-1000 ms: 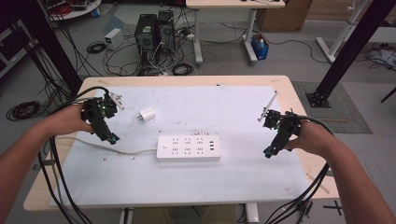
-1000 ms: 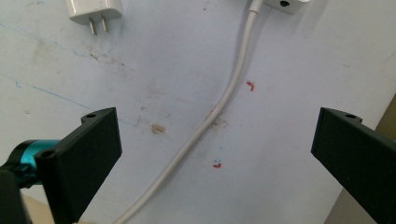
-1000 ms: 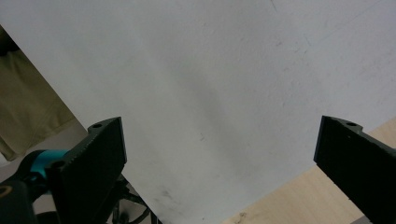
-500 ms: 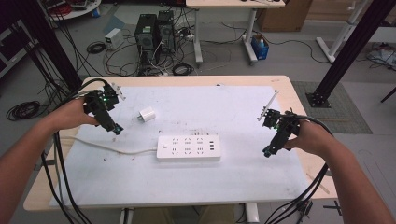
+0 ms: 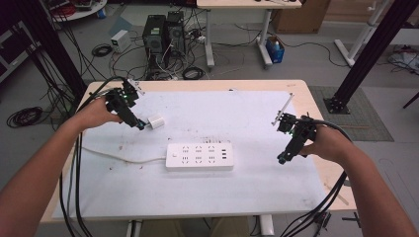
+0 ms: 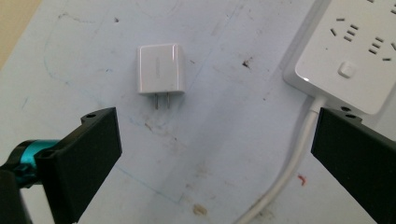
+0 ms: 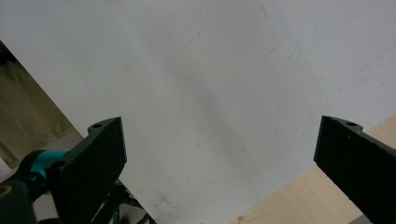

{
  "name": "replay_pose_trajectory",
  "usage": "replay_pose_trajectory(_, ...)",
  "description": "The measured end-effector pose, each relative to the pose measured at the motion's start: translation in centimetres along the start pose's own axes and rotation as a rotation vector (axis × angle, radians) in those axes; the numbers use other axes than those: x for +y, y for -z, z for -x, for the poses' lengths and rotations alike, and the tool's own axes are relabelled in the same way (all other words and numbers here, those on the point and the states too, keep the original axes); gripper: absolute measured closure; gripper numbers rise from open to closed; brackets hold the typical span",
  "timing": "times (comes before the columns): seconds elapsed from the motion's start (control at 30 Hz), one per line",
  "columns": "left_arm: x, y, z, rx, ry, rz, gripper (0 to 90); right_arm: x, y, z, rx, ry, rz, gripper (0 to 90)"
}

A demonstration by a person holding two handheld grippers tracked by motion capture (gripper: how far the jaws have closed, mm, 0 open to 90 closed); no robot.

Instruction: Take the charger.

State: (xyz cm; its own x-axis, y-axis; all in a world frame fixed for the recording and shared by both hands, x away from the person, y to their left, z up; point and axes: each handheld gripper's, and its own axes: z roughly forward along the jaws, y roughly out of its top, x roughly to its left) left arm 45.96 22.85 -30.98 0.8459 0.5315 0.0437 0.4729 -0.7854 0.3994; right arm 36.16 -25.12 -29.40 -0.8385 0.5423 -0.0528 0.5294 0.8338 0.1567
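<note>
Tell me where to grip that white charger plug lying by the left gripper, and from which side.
Grip the white charger plug across its two smooth side faces, coming down from above. It lies flat on the mat, prongs pointing toward the open left gripper, so stay clear of the prong end.

Grey floor [image 5: 237, 64], perhaps 2 computer towers [image 5: 162, 30]

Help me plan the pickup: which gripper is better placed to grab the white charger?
Left. The left gripper hovers right beside the white charger, jaws open and aimed at it. The right gripper sits far across the table.
</note>
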Motion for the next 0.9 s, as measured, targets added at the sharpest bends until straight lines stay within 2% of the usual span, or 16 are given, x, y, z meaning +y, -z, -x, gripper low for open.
replay_pose_trajectory(0.1,0.2,-1.0,-0.7,-0.005,0.002,-0.004,1.7,0.2,0.0,0.1,0.004,-0.008,-0.001,1.7)
replay_pose_trajectory(0.23,0.2,-2.0,-1.6,-0.016,0.004,0.013,1.7,0.3,0.0,0.1,0.007,-0.002,0.007,1.7)
replay_pose_trajectory(0.33,0.2,-2.9,-2.2,-0.019,0.008,0.023,1.7,0.4,-0.2,0.1,0.013,-0.025,-0.002,1.7)
replay_pose_trajectory(0.37,0.2,-3.2,-2.3,-0.019,0.010,0.022,1.7,0.4,-0.2,0.2,0.013,-0.017,-0.003,1.7)
replay_pose_trajectory(0.53,0.3,-5.3,-3.0,-0.019,0.013,-0.007,1.7,0.4,-0.5,0.5,0.019,-0.025,0.003,1.7)
replay_pose_trajectory(0.67,0.5,-7.0,-3.4,-0.001,0.026,-0.017,1.7,0.5,-0.7,0.6,0.020,-0.033,-0.016,1.7)
replay_pose_trajectory(0.8,0.6,-8.5,-3.9,0.015,0.023,-0.049,1.7,0.4,-0.6,0.6,0.023,-0.033,-0.005,1.7)
replay_pose_trajectory(0.9,0.7,-9.5,-4.1,0.022,0.029,-0.054,1.9,0.2,-0.7,0.7,0.024,-0.035,-0.010,1.7)
